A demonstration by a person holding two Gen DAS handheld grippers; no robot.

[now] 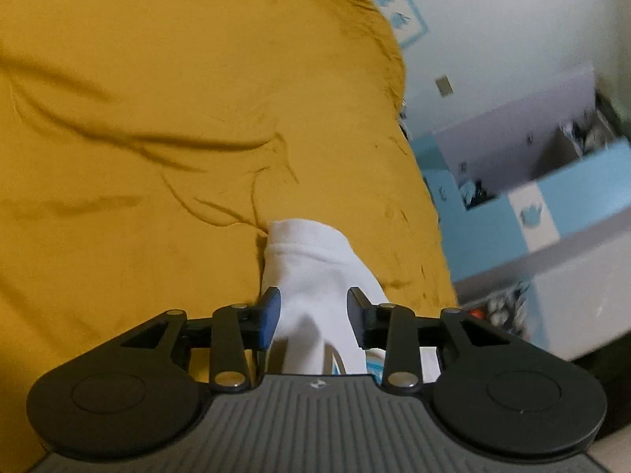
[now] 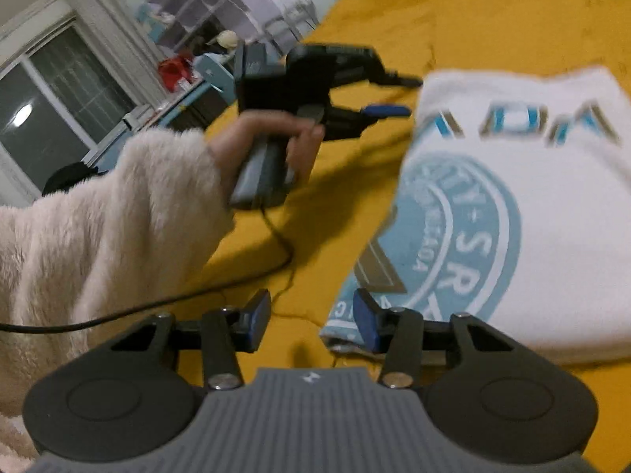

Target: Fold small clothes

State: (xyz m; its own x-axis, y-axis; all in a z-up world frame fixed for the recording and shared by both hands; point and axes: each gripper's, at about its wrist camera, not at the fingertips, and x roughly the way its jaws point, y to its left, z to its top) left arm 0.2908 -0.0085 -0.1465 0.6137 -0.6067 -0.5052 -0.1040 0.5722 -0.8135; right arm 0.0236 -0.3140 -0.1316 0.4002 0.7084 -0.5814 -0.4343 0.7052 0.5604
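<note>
A white T-shirt with a blue round print (image 2: 512, 213) lies folded on the mustard bedspread (image 2: 355, 47). My right gripper (image 2: 313, 321) is open at the shirt's near-left corner, its right pad over the hem. In the left wrist view my left gripper (image 1: 313, 317) is open, its fingers astride a white sleeve or edge of the shirt (image 1: 311, 272) without pinching it. The left gripper also shows in the right wrist view (image 2: 398, 94), held by a hand in a fluffy cream sleeve (image 2: 98, 244), open at the shirt's far-left corner.
A black cable (image 2: 177, 295) trails over the bedspread between hand and right gripper. The bed edge (image 1: 426, 197) drops off at the right in the left wrist view, with blue and white furniture (image 1: 552, 205) beyond. A window (image 2: 47, 126) and shelves (image 2: 205, 4) stand behind.
</note>
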